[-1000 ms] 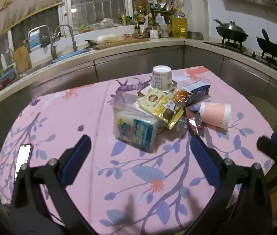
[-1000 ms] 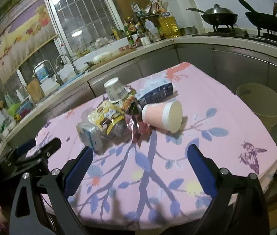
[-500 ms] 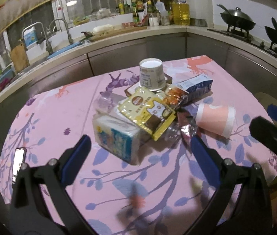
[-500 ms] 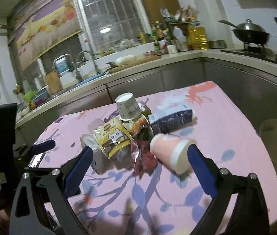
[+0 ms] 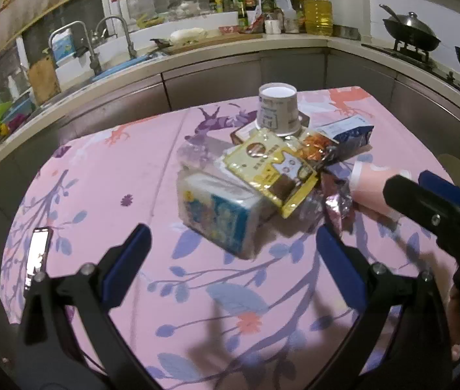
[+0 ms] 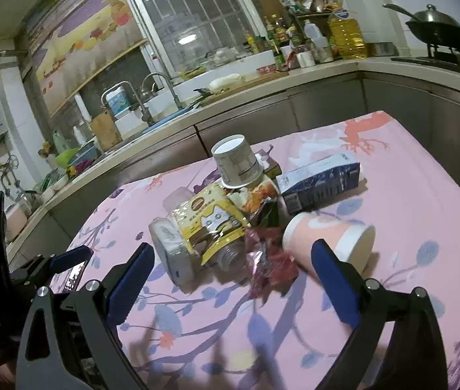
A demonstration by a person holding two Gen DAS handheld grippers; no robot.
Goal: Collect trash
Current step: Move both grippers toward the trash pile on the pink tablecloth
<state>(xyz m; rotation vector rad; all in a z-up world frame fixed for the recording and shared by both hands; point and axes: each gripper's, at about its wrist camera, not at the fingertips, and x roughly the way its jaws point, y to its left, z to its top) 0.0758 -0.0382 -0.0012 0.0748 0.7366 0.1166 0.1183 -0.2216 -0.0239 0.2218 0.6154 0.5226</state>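
The table (image 5: 93,175), draped in a pink floral cloth, carries the trash in one heap near its middle — presumably gathered there for collection. At the heap's near side a tissue pack (image 5: 220,217) lies under a leaning yellow snack bag (image 5: 272,169); a pink paper cup (image 6: 327,243) lies on its side, and a white cup (image 6: 238,162) sits inverted on top. The left gripper (image 5: 230,243) and the right gripper (image 6: 233,260) are held spread wide and empty — short of the heap, apparently for an approach.
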